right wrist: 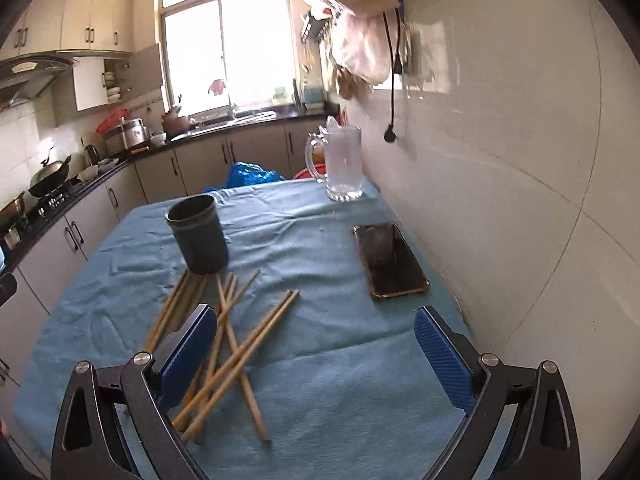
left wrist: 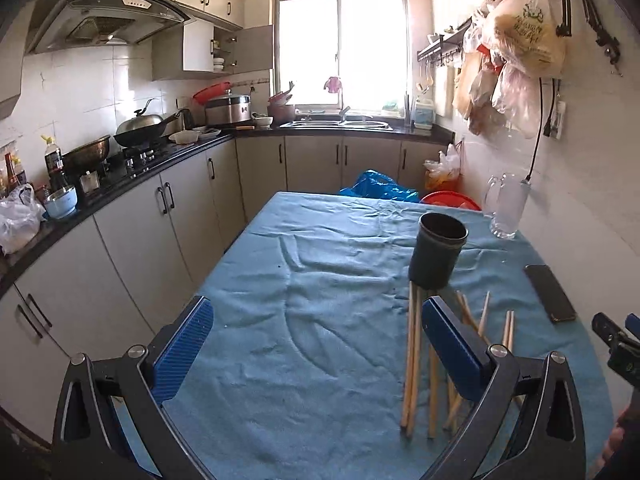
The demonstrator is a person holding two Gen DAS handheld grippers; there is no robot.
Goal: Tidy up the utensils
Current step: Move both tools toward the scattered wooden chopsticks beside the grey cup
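**Two grippers spread above loose chopsticks and an upright holder**

Item 1. We hold the left gripper (left wrist: 316, 344) above the table with its blue pads wide apart and nothing between them. Its right-hand pad (left wrist: 452, 344) sits in front of part of the chopstick pile in the left wrist view.

Item 2. We hold the right gripper (right wrist: 316, 352) likewise spread, pinching nothing. Its left-hand pad (right wrist: 188, 352) overlaps the pile in the right wrist view; whether it touches any stick we cannot tell. A piece of this gripper also shows at the right edge of the left wrist view.

Item 3. Chopsticks (right wrist: 236, 344), wooden, a loose crossed pile lying flat on the cloth, between the two grippers and just in front of the holder. Several far ends reach the holder's base. None stands in the holder.

Item 4. Holder (right wrist: 198, 234), a dark cylindrical cup, upright, mouth open, on the cloth beyond the pile. Its inside is too dark for us to read.

Item 5. Phone (right wrist: 390, 260), dark screen, flat on the cloth near the wall side, well apart from the chopsticks.

Item 6. Glass mug (right wrist: 342, 164), clear, with a handle, upright at the far corner of the table by the wall.

Item 7. Blue tablecloth (left wrist: 304, 264), wrinkled, covering the table.

Item 8. Kitchen counter (left wrist: 132, 176) along the left, carrying a wok (left wrist: 142, 128), bottles and bowls.
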